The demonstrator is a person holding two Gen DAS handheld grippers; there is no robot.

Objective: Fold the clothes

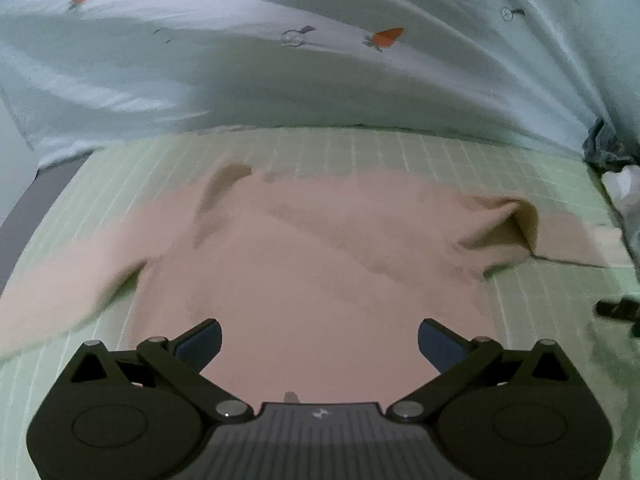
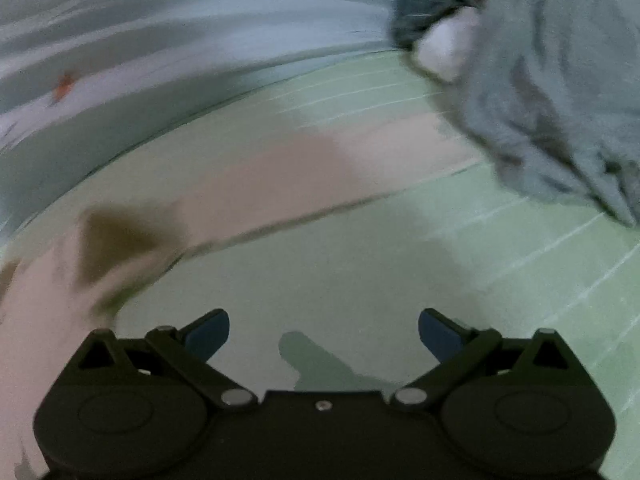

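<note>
pink shirt (image 1: 312, 248) flat on green mat (image 1: 540, 292) — grey clothes pile (image 2: 552, 92) beside; both jaws wide, empty.

No legible text, label, brand name or number found in either view; the small pale emblem on the left gripper (image 1: 319, 346) body cannot be read.

A pale green mat (image 1: 360, 148) ruled with a white grid covers the work surface. Behind the mat's far edge lies rumpled light-blue bedding (image 1: 280, 72) printed with small orange carrots (image 1: 387, 37). Left of the mat a grey strip (image 1: 36, 204) shows; what it is cannot be told. The light is dim and even.
</note>
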